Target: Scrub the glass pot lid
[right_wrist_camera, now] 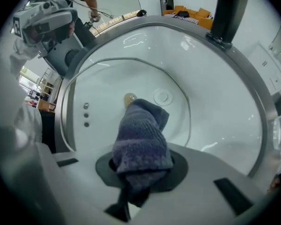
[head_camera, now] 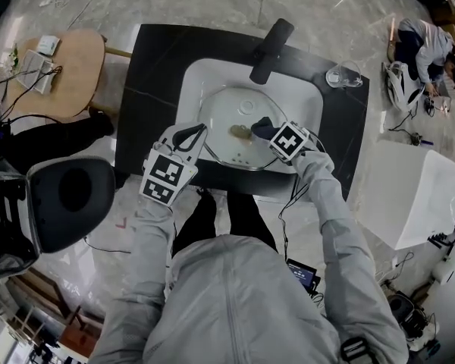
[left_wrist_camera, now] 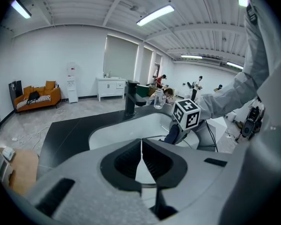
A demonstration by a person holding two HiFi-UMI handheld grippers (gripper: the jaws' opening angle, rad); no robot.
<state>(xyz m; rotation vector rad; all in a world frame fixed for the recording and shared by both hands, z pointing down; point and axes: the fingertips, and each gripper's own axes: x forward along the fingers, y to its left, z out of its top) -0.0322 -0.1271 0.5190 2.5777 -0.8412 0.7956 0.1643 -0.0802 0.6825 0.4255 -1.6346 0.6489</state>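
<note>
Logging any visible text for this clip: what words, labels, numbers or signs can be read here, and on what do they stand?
No readable text in any view.
The marker cube on the left tool and the one on the right tool: black-and-white square patterns, no letters.
The papers on the wooden table: too small to read.
The glass pot lid and the cloth: no print visible.

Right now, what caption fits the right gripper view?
Right tool holds a blue cloth over the glass lid in the white sink.
</note>
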